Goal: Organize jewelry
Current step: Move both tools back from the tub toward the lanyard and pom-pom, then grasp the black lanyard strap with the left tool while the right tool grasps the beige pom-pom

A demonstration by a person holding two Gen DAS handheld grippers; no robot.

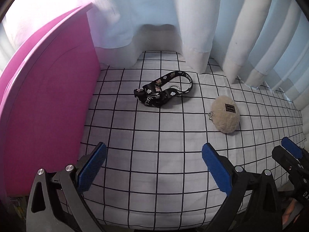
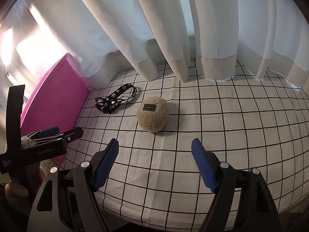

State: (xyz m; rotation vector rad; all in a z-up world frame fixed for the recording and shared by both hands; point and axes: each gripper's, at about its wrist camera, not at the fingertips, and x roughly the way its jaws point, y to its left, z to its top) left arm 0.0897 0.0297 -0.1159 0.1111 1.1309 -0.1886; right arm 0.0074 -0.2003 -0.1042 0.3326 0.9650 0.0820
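The left gripper (image 1: 154, 166) hangs low over the near edge of the checked cloth (image 1: 146, 154), its blue pads (image 1: 92, 166) spread wide with nothing between them. The right gripper (image 2: 154, 162) is likewise spread wide and holds nothing, just above the same cloth (image 2: 231, 135). The two tools sit side by side: the right gripper's tip (image 1: 291, 152) shows at the near right edge of the left wrist view, and the left gripper (image 2: 48, 135) shows at the near left of the right wrist view, seen side-on there.

Ahead of the left gripper, well apart from it and toward the far side, lies a black lanyard (image 1: 164, 92) with pale flower prints and white lettering, folded over itself in loose loops; a small clear ring (image 1: 174, 87) shows within the loops. In the right wrist view the lanyard (image 2: 115, 100) is far left.

To the right of the lanyard, apart from it, rests a beige plush ball (image 1: 225, 115) with a small dark label on top and a short bead chain (image 1: 210, 116) at its left side. It lies almost straight ahead of the right gripper (image 2: 153, 116).

A pink board (image 1: 48, 100) stands on edge along the cloth's left side, leaning. White curtains (image 2: 183, 38) hang along the far side, their hems touching the cloth.
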